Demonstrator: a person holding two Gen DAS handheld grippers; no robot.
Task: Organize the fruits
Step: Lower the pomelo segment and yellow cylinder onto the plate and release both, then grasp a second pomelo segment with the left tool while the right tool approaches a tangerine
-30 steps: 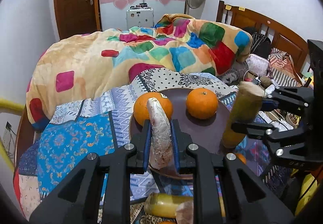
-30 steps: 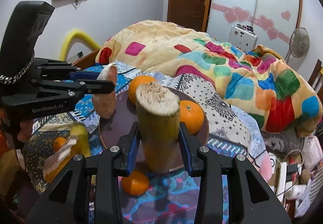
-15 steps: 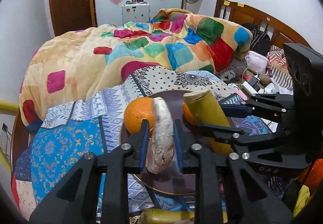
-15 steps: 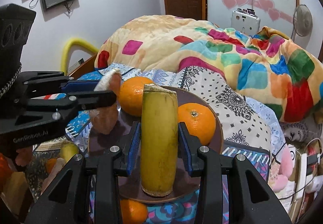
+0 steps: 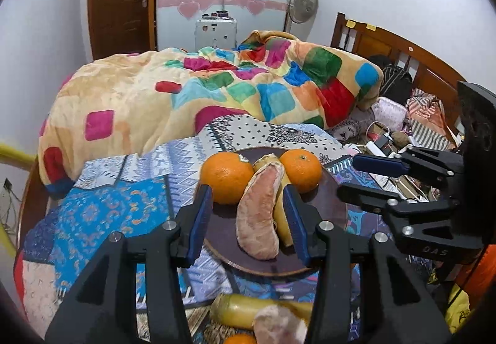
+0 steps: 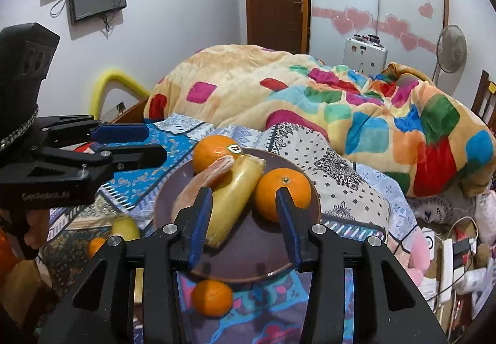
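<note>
Left gripper [image 5: 248, 221] hovered over the near edge of the brown plate [image 5: 331, 204], jaws spreading, pads clear of the fruit. The pomelo segment [image 5: 259, 213] lay on the plate between the jaws, touching neither pad, leaning against the banana piece [image 5: 283, 217] just to its right. Behind them, one orange [image 5: 226, 178] sat at the left back of the plate and a second orange [image 5: 300, 169] at the right back, both touching the banana's far end. Below the plate, on the patterned bedspread [image 5: 102, 213], another banana piece [image 5: 245, 310] and a pomelo chunk [image 5: 279, 327] lay off the plate. Right gripper [image 6: 245, 224] was at the plate's right side, jaws also widening with nothing pressed; the banana lay by its left pad, the second orange by its right pad. In the right wrist view a loose orange [image 6: 212, 297] sat on the bedspread just in front of the plate. The colourful blanket [image 5: 217, 90] was heaped on the bed behind.
</note>
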